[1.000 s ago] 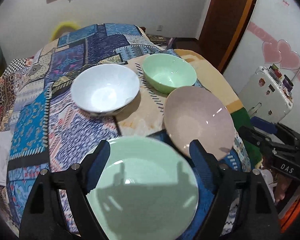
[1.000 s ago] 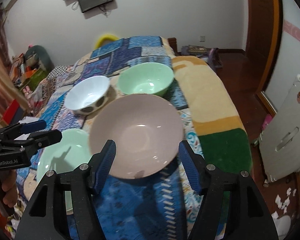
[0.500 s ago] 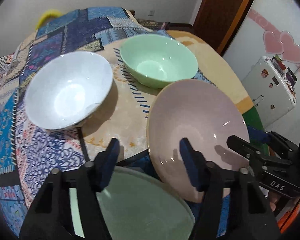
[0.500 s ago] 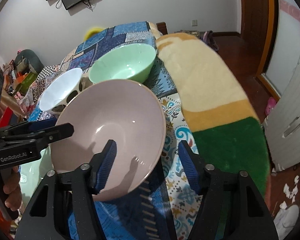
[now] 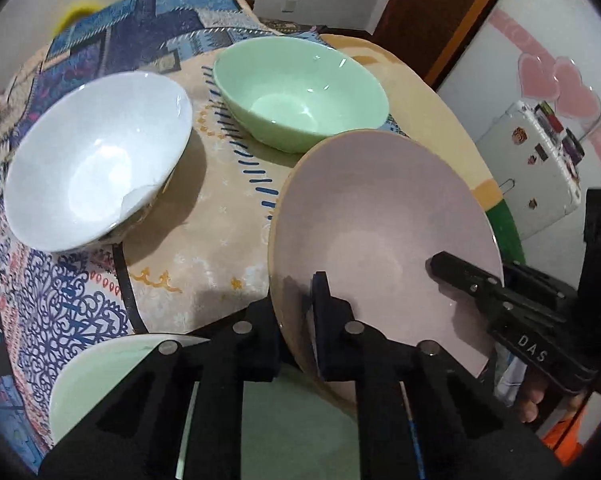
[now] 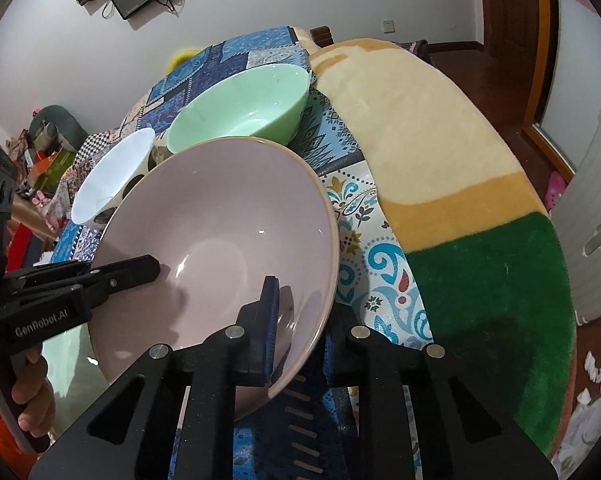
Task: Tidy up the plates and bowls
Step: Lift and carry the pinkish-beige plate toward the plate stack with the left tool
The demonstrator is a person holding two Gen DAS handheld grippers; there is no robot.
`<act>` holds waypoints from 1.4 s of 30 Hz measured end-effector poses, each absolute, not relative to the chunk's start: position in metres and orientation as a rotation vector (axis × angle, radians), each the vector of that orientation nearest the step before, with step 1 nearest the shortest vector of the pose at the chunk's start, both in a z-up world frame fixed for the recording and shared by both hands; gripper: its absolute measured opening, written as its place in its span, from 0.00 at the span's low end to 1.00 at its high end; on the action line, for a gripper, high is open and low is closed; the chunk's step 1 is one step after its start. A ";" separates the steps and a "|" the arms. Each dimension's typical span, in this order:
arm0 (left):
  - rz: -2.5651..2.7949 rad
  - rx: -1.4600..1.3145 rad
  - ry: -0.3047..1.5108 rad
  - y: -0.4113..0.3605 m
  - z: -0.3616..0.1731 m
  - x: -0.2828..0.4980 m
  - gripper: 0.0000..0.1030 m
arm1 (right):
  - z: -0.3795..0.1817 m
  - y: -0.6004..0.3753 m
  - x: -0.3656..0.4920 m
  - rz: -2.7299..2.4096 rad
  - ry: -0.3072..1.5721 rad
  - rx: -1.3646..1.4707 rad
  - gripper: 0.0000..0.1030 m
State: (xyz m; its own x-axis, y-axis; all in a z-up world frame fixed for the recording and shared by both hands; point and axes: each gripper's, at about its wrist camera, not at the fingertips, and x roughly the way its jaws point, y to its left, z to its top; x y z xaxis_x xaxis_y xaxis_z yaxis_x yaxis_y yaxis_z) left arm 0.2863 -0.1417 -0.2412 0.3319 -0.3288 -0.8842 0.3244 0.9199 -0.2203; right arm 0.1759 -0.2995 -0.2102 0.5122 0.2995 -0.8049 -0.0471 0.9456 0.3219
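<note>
A pink plate (image 5: 384,236) is tilted up off the patterned table. My left gripper (image 5: 294,312) is shut on its near left rim. My right gripper (image 6: 300,320) is shut on its near right rim; the plate (image 6: 220,240) fills that view. The right gripper also shows in the left wrist view (image 5: 500,292), and the left gripper shows in the right wrist view (image 6: 100,276). A green plate (image 5: 112,384) lies flat below my left gripper. A white bowl (image 5: 92,160) and a green bowl (image 5: 300,92) stand further back.
The table carries a blue patchwork cloth (image 5: 52,292) and a yellow-green blanket (image 6: 440,152) on its right side. A white cabinet (image 5: 540,168) stands right of the table. A wooden door (image 6: 512,20) is at the back right.
Both grippers went from open to shut on the pink plate's rim. The plate has tilted up from the table, and the left gripper moved right from over the green plate.
</note>
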 end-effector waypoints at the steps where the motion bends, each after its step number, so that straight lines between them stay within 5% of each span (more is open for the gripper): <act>1: -0.434 0.002 1.156 -0.143 -0.240 0.285 0.12 | -0.208 -0.300 0.175 0.208 1.011 0.275 0.16; 42: -0.358 -0.079 0.975 -0.031 -0.142 0.162 0.14 | -0.131 -0.200 0.122 0.361 0.863 0.130 0.16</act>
State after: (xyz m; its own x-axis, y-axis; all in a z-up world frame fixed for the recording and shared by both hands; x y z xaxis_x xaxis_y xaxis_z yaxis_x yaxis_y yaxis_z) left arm 0.1623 -0.0308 -0.1422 0.5074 -0.3320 -0.7952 0.2612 0.9387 -0.2252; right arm 0.1223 -0.2004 -0.1309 0.5939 0.3621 -0.7185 -0.2577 0.9316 0.2565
